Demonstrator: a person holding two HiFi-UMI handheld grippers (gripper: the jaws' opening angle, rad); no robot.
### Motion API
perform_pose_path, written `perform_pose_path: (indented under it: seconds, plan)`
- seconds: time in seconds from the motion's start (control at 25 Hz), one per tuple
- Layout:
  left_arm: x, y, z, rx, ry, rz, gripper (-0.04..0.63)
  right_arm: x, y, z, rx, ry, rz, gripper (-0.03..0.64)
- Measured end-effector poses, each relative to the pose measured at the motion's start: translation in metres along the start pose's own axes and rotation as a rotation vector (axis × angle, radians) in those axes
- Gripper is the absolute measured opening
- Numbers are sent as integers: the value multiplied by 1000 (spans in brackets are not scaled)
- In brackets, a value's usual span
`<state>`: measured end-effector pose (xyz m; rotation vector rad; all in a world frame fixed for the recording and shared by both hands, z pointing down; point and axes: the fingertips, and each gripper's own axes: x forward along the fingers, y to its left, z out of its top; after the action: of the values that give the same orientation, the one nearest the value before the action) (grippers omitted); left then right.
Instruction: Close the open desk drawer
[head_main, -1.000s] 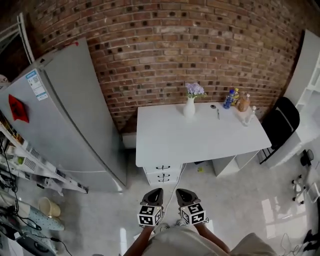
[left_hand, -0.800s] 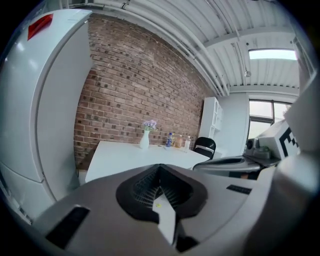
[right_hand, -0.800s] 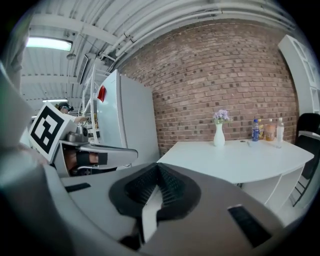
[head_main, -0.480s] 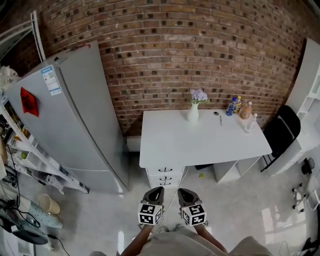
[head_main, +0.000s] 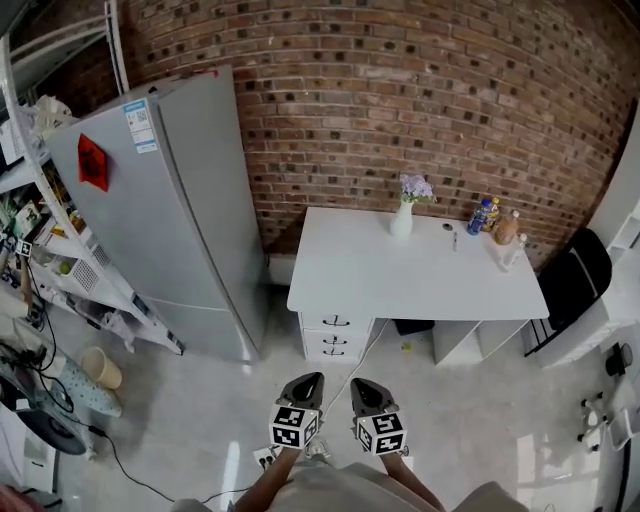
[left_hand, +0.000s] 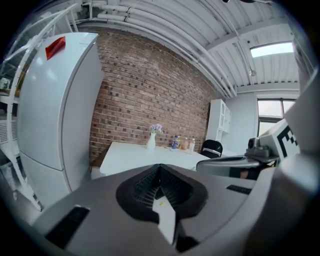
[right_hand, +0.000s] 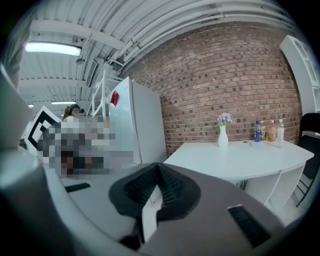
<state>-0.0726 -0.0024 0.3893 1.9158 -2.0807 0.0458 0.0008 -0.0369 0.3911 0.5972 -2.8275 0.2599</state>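
A white desk (head_main: 415, 275) stands against the brick wall, with a stack of three drawers (head_main: 334, 338) under its left end. From here the drawer fronts look level with each other; I cannot tell which one stands open. My left gripper (head_main: 309, 379) and right gripper (head_main: 357, 384) are side by side low in the head view, short of the drawers and pointing at them. Both are shut with nothing between the jaws. The left gripper view shows the left gripper (left_hand: 159, 168) with the desk (left_hand: 142, 157) beyond it. In the right gripper view, the right gripper (right_hand: 159, 168) also faces the desk (right_hand: 240, 157).
A tall grey fridge (head_main: 185, 200) stands left of the desk. A cluttered shelf rack (head_main: 60, 270) lines the left side. On the desk are a vase of flowers (head_main: 403, 216) and bottles (head_main: 497, 227). A black chair (head_main: 575, 272) sits at the right. A cable (head_main: 130, 470) lies on the floor.
The head view has swung left: more of the fridge and shelf rack shows, and the desk has shifted right. Both grippers stay shut and side by side before the drawers.
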Motion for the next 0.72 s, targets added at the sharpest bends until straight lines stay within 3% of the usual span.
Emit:
perform_pose_path:
  seconds: [0.32,0.72]
  plan:
    - [-60,-65,-36,-20,4,29,12,-82,31,-40,13,23,40,17]
    - [-113,-123,-66,13,7,12,12,-155,55,-56,23,-20,34,17]
